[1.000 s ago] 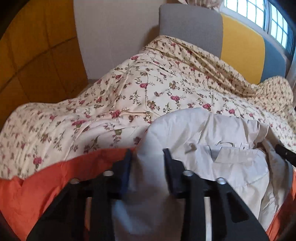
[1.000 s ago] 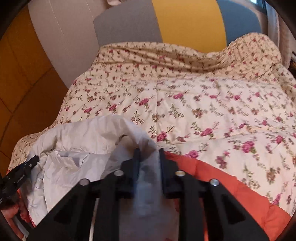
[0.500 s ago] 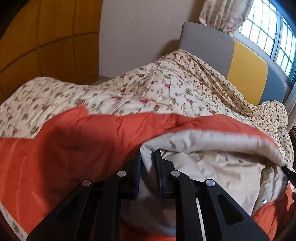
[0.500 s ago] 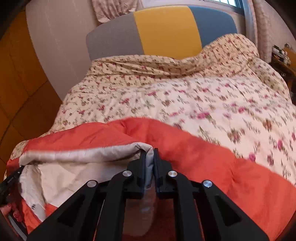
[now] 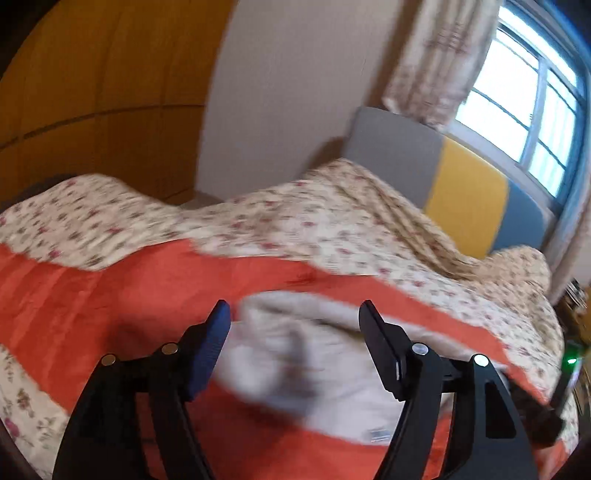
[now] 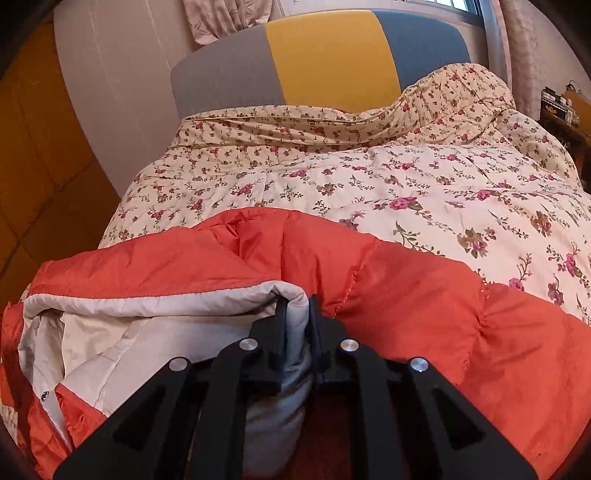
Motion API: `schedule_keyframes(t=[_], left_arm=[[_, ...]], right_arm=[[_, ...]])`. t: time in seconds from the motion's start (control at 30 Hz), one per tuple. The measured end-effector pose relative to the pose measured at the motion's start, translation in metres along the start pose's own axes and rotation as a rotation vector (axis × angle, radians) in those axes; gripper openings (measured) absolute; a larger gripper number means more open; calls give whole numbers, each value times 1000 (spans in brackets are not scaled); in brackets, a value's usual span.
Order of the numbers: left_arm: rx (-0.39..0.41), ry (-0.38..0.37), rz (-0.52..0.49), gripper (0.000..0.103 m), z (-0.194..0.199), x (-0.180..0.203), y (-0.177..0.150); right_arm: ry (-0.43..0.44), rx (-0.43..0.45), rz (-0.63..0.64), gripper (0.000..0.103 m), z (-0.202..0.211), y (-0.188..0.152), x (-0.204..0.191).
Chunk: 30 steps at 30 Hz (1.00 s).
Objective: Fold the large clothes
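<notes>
1. On the floral quilt (image 6: 424, 184), we see the puffy orange jacket (image 6: 424, 306) lying, cream lining (image 6: 147, 302) up.
2. Our right gripper (image 6: 297, 317) pinches its padded cream hem.
3. Our left gripper (image 5: 295, 325) gapes wide, holding nothing.

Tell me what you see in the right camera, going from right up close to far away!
Right claw pinching the jacket's cream lining → orange jacket → flowery quilt → headboard with grey, yellow and blue panels → curtain.
</notes>
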<state>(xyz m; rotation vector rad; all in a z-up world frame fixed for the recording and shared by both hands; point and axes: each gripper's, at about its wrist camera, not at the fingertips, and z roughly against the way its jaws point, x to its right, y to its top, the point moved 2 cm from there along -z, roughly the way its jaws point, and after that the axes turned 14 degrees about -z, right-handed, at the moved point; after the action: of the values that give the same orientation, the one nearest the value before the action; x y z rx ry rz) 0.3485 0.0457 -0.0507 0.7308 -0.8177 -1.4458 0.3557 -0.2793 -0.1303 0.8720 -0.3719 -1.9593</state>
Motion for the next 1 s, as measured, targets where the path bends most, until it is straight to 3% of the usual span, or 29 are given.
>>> schedule_keyframes(t=[0.07,0.2,0.27,0.3,0.43,0.57,0.63,0.7,0.87,1.0], left_arm=[[-24,-45,-54,71,-14,34,16],[-50,-29,-137,71,-49,79,32],[-106,-18,-179,68,-73,92,30],[-126,-13,-194,60,-81,94,27],[-222,-22,-215,60,-109,84,-16],[-195,-98,-154,60,-109,71,-32],[-194,-115,-138,60,-110,69,-34],[-192,-121,-132,60,-110,68,-34],[-188,-121,-133,60,-111,70,-34],[-183,-126,-128,60,-108,69,-35]], right_arm=[[1,2,-1,11,0,0,0],[4,2,-3,12,1,-1,1],[7,3,-8,13,1,0,2],[9,2,-9,13,1,0,2],[13,4,-1,18,1,0,1],[12,20,3,23,8,-2,-1],[21,36,-8,30,20,-2,-1],[33,64,1,30,38,-3,-4],[164,129,174,31,70,-3,-64],[152,34,226,30,34,2,-100]])
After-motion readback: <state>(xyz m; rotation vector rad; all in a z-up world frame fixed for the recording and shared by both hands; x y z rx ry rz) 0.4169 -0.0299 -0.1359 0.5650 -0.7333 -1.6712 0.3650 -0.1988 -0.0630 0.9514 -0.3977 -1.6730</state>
